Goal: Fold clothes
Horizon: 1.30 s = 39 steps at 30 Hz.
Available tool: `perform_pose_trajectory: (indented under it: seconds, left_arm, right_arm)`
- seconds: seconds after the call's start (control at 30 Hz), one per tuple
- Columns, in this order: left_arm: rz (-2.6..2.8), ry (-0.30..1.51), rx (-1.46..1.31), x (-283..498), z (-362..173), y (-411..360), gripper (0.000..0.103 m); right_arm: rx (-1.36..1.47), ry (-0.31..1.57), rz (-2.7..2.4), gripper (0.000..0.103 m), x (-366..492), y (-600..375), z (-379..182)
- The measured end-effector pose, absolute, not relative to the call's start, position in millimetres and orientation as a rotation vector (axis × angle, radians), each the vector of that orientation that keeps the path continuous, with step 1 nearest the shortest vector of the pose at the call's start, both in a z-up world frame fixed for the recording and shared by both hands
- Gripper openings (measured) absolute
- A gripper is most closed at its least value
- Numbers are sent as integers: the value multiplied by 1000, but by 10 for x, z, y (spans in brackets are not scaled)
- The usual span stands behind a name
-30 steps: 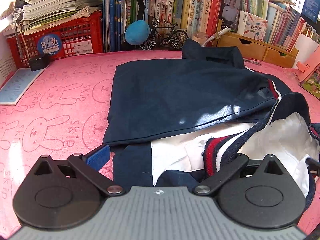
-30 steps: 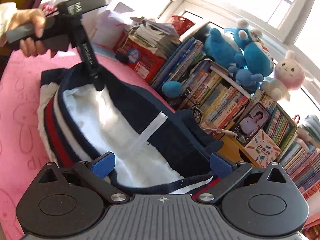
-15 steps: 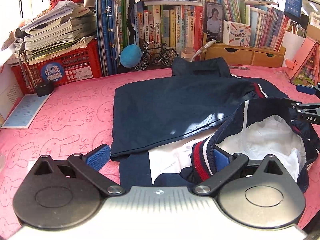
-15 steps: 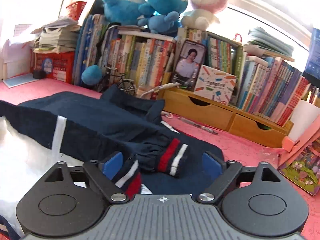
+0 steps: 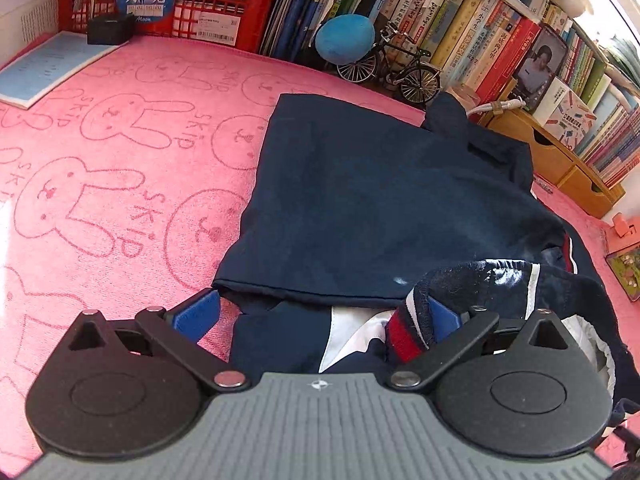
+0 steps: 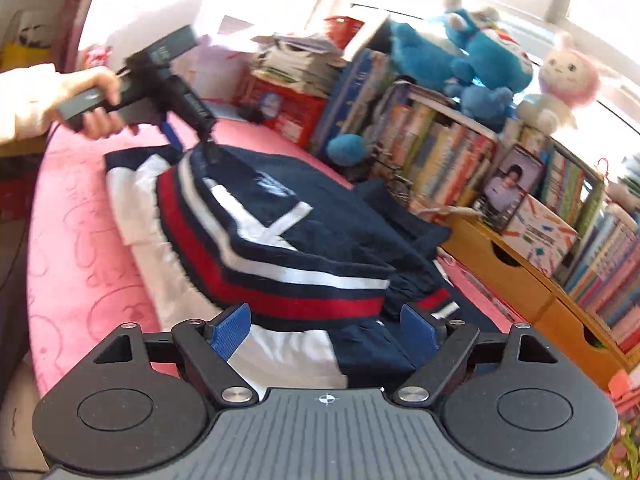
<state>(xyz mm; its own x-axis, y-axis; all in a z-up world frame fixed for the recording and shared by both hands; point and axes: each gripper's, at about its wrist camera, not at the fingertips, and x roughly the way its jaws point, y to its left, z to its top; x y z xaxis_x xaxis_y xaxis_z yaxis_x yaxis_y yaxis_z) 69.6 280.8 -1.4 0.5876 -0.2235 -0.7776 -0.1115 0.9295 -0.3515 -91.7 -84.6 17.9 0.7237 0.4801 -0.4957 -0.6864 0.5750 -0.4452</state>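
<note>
Right wrist view: jacket's (image 6: 304, 248) striped hem lies just beyond the spread hand-held gripper (image 6: 326, 326).

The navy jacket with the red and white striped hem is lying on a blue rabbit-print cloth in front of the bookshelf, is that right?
Not quite: the rabbit-print cloth is pink, not blue. The left wrist view shows it plainly, with the navy jacket lying on it in front of the bookshelf, and its red and white striped hem shows in the right wrist view.

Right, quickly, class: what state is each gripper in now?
Left gripper: open, striped hem draped over one finger.
Right gripper: open, jaws just been opening; hem lies between them, ungripped.
</note>
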Motion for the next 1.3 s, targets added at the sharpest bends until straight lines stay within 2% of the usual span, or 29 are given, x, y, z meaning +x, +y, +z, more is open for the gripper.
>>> perform_pose_trajectory:
  seconds: [0.03,0.13,0.27,0.4,0.53,0.7,0.87,1.03,1.23,1.3]
  left_arm:
    - [-67,955,-402,699,-13,2816,103]
    - [-95,957,-409,648,77,2802,103]
    - [-209,925,-485,505,276,2856,103]
    - [-332,877,-541,318,448,2934,103]
    - [-385,820,-382,74,559,2821,103]
    - [-437,824,-141,-64,426,2488,103]
    - [-447,783,-39,19,256,2280,103]
    - [-270,828,47,219,17,2181,103]
    - [-130,861,5,354,-185,2229,103]
    - [-121,858,-1,339,-184,2250,103]
  right_arm:
    - [-718,313,728,90,-999,-699,144]
    - [-792,259,695,92,-981,-334,54]
    - [-634,323,516,98,-327,-128,61]
    - [-439,461,260,98,445,-189,-46]
    - [-179,584,208,98,767,-556,-163]
    - [-2,510,284,98,536,-1198,-24]
    - [-174,490,285,98,302,-1642,55]
    - [-328,486,503,96,-72,-1462,2]
    - [-300,510,424,96,185,-1161,-129]
    - [-242,554,315,88,335,-1171,-211]
